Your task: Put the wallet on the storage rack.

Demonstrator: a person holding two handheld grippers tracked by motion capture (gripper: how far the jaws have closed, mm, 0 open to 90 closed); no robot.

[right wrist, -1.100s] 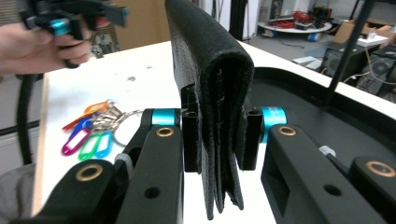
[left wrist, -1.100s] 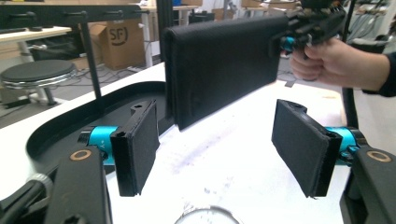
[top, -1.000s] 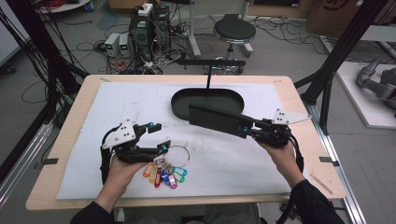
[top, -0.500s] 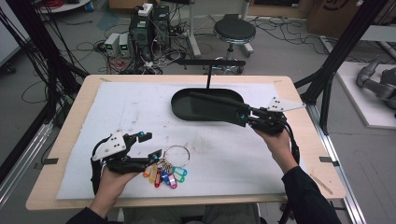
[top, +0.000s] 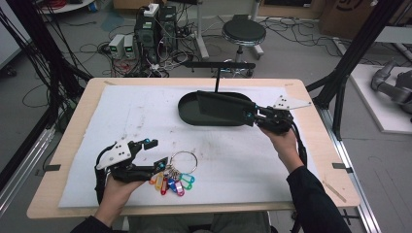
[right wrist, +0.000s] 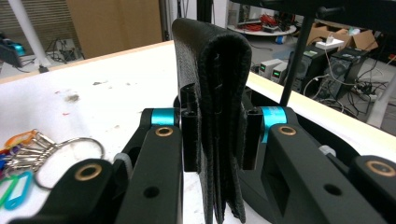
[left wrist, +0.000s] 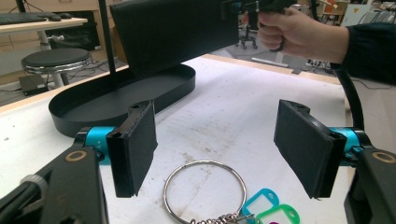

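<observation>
A person sits at a wooden table [top: 58, 191] covered with a white sheet, holding a two-jaw gripper in each hand. The right gripper [top: 260, 118] is clamped tight on a folded black wallet [top: 224, 108], pinching it near one end. The wallet hangs flat in the air over a shallow black oval tray [top: 189, 110] with a thin upright post [top: 217, 81], near the far middle of the table. In the right gripper view the wallet's folded layers [right wrist: 217, 93] sit squeezed between the jaws.

The left gripper [top: 154, 151] rests low near the front left, jaws wide apart and holding nothing. A key ring [top: 183, 161] with coloured plastic tags [top: 172, 183] lies on the sheet just beside it; in the left gripper view the ring [left wrist: 205, 191] sits between and a little below the two pads [left wrist: 137, 142].

The wallet is gripped at one end only, so I judge it could sag or slip, or knock the post if swung. The loose tags could snag a jaw as it closes.

The sheet between tray and keys is bare, giving room to move. The right hand works close to the table's right edge.
</observation>
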